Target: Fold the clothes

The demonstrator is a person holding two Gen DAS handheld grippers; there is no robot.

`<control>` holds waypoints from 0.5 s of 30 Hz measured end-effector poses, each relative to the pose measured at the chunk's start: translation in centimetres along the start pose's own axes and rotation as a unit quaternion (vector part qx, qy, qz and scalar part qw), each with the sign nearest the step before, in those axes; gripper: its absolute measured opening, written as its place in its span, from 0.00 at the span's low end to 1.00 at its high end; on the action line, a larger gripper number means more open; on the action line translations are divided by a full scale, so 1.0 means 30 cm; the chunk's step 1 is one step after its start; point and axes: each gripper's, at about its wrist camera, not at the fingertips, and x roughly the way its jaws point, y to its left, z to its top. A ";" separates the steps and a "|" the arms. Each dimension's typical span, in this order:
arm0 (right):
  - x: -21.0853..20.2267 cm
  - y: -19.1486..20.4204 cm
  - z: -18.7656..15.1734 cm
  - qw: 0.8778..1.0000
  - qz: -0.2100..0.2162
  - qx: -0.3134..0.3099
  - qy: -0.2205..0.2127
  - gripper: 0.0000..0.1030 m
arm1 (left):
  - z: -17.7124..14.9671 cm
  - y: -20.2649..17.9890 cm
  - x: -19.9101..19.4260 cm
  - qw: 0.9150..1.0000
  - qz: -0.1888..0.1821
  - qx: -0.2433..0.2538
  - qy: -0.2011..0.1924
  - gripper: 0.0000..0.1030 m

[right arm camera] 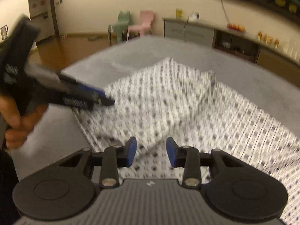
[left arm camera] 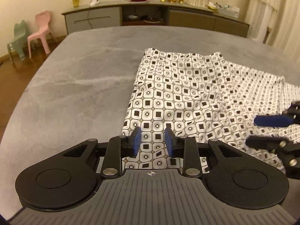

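Patterned garment (left arm camera: 187, 93) lies spread on the grey bed (left arm camera: 84, 75): thin, limp, light. My left hand-held gripper (left arm camera: 152, 142) and right hand-held gripper (right arm camera: 151, 153) hang parted, empty. Pinch the near hem, at the corners.

I can read no text, number or brand in either view. My left gripper (right arm camera: 105, 98) carries pale raised lettering on its black side, too blurred to make out. A small crosshair mark (left arm camera: 151, 173) sits on its grey housing, and a small white mark (right arm camera: 150, 184) on my right gripper's housing is illegible.
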 end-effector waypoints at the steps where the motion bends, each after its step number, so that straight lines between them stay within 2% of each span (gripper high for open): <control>1: -0.024 0.007 0.008 1.000 -0.001 -0.003 -0.016 0.34 | 0.001 0.003 -0.013 1.000 -0.006 -0.006 -0.006 0.23; 2: -0.047 0.014 0.015 0.999 -0.001 -0.005 -0.031 0.35 | 0.007 0.005 -0.024 1.000 -0.011 -0.010 -0.016 0.24; 4: -0.027 0.018 0.022 1.000 0.016 -0.009 -0.026 0.34 | 0.014 0.020 -0.029 1.000 -0.003 -0.020 -0.019 0.24; 5: 0.007 0.015 0.007 1.000 0.019 -0.008 0.003 0.33 | 0.017 0.030 -0.027 0.999 0.004 -0.028 -0.016 0.24; 6: 0.044 0.013 -0.009 0.999 0.011 -0.007 0.045 0.37 | 0.016 0.044 -0.026 0.999 0.010 -0.039 -0.014 0.24; 8: 0.052 0.026 -0.040 0.999 0.006 -0.032 0.031 0.38 | 0.015 0.073 -0.030 0.998 0.019 -0.060 -0.015 0.26; 10: 0.056 0.016 -0.043 0.999 0.016 -0.023 0.047 0.40 | 0.017 0.100 -0.034 0.996 0.017 -0.082 -0.017 0.33; 12: 0.055 0.000 -0.033 0.998 0.022 -0.024 0.060 0.38 | 0.027 0.123 -0.024 0.995 0.003 -0.103 -0.015 0.35; 15: -0.023 -0.090 0.010 0.999 0.017 0.028 0.022 0.38 | 0.051 0.143 0.011 0.992 -0.028 -0.125 -0.002 0.37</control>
